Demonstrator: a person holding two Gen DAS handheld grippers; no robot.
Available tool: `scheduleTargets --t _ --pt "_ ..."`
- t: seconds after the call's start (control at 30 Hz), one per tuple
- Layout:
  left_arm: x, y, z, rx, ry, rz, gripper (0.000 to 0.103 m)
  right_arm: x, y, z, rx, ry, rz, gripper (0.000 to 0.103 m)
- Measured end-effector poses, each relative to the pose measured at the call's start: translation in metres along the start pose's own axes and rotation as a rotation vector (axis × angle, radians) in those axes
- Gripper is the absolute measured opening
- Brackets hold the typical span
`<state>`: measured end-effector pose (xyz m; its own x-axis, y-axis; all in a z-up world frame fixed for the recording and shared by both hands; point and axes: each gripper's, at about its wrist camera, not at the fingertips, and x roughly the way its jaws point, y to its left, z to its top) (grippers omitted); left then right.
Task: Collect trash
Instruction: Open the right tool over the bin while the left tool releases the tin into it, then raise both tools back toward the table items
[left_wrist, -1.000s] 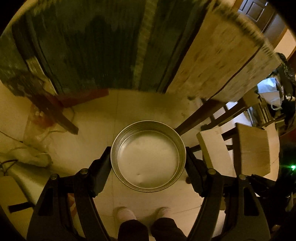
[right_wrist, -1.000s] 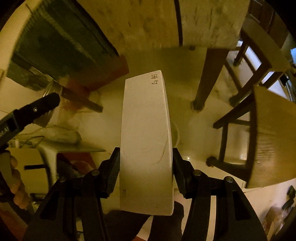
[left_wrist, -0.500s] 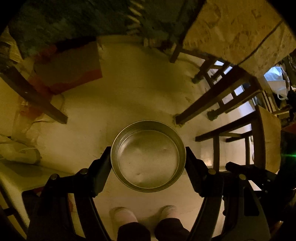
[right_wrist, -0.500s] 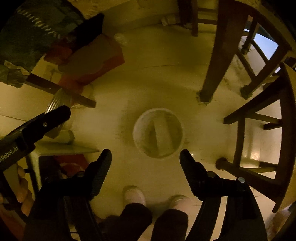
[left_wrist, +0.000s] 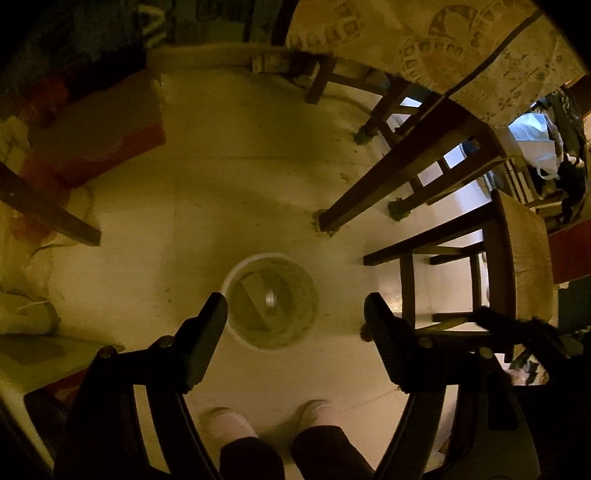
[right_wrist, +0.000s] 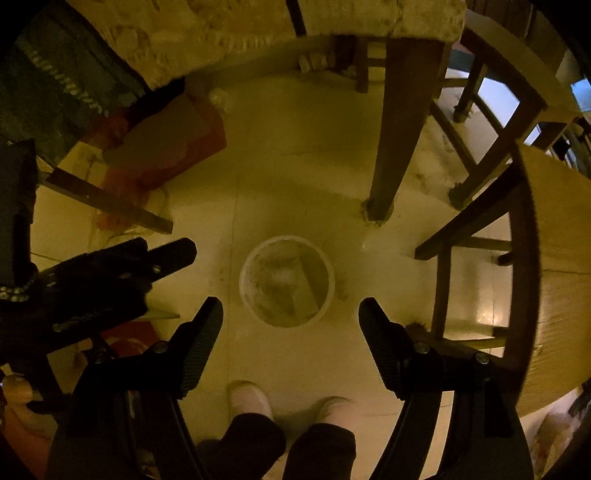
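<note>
The setting was a dining area in a home, dimly lit in yellow. A patterned tablecloth (left_wrist: 461, 48) hung over the edge of a bench carried on dark wooden legs (right_wrist: 393, 147). Wooden chairs (left_wrist: 517, 258) with pale seats stood beside it on a pale tiled floor (left_wrist: 240, 184). A small white waste bin (right_wrist: 287, 281) stood on that floor. Bags and clutter (left_wrist: 92, 136) lay against the far side.

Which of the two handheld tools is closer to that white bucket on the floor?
Too close to call: left tool and right tool both hang open above the white bucket, side by side.
</note>
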<state>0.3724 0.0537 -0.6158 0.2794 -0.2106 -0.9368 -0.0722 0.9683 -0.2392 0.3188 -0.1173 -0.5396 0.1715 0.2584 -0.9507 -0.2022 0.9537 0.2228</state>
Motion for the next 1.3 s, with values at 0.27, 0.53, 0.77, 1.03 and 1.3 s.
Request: scheduleTargets --t 0.27,0.53,0.77,1.03,1.3 --pt "-0.069 -0.002 0.006 -0.004 -0.042 0.042 0.076 -0.048 0.008 0.018 -0.014 -0.046 0.011 0.073" --pt "-0.191 -0.017 0.021 0.020 -0.148 0.071 0.076 -0.141 0.044 0.040 -0.052 -0.140 0.022 0.073" --pt "-0.304 -0.035 0.035 0.050 -0.274 0.066 0.076 -0.238 0.080 0.053 -0.073 -0.263 0.025 0.073" --pt "-0.423 -0.047 0.044 0.078 -0.450 0.062 0.076 -0.343 0.116 0.065 -0.069 -0.434 0.016 0.073" --pt "-0.522 -0.049 0.045 0.120 -0.620 0.039 0.076 -0.428 0.154 0.058 -0.092 -0.623 -0.007 0.073"
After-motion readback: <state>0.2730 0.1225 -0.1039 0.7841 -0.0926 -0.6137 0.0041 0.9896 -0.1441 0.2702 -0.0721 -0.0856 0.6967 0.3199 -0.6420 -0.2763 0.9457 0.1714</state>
